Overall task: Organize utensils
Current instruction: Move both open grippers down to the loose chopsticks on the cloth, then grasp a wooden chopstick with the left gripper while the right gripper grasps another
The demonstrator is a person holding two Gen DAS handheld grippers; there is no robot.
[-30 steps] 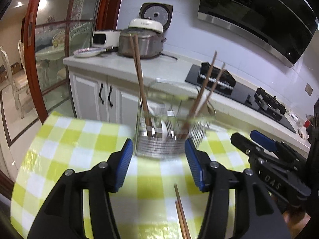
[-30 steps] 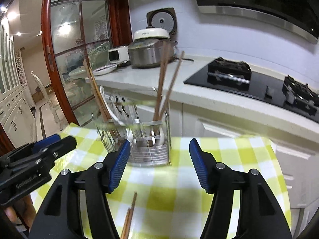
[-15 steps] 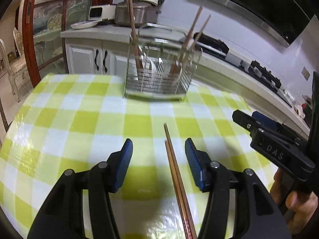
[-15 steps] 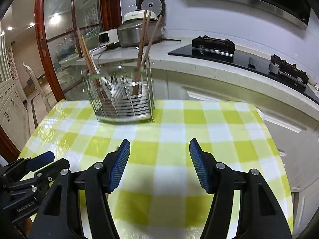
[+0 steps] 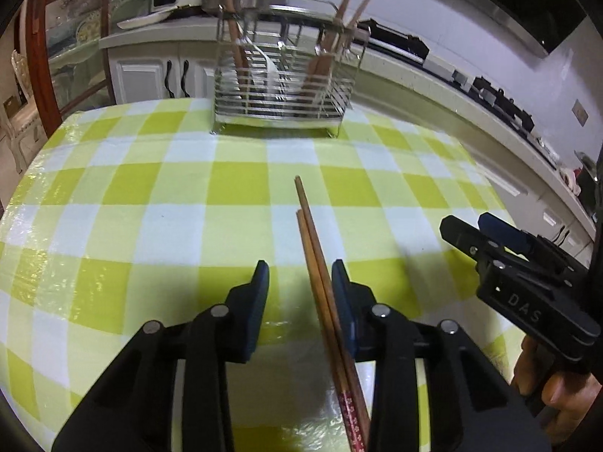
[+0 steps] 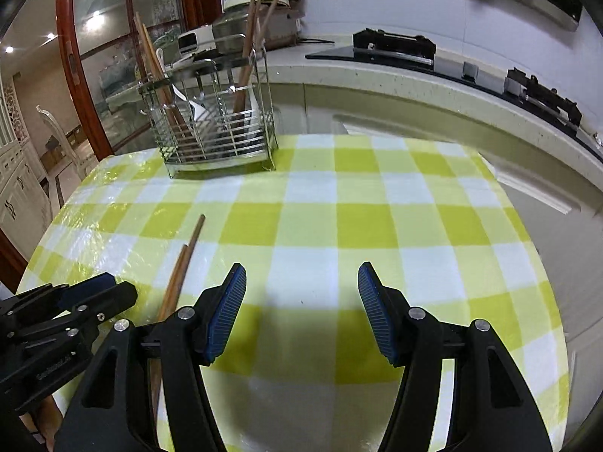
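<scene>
A pair of brown wooden chopsticks (image 5: 312, 248) lies side by side on the green-and-white checked tablecloth (image 5: 150, 188). My left gripper (image 5: 300, 267) hangs low over them, its jaws closing. The chopsticks run between the jaws, close against the right blue pad (image 5: 341, 290), with a gap to the left pad. In the right wrist view the chopsticks (image 6: 184, 260) lie left of my right gripper (image 6: 301, 275), which stands wide open over bare cloth with nothing between its fingers. A wire utensil rack (image 5: 279, 75) at the table's far edge holds more chopsticks, forks and a white spoon.
The rack (image 6: 215, 128) stands at the far left of the table in the right wrist view. Behind it run a white counter (image 6: 377, 79) with a rice cooker and a gas hob. The right gripper (image 5: 486, 233), in a person's hand, is just right of the left one.
Both grippers have come down toward the tablecloth and tipped downward. The left jaws have narrowed around the two chopsticks. The right jaws kept their width.
</scene>
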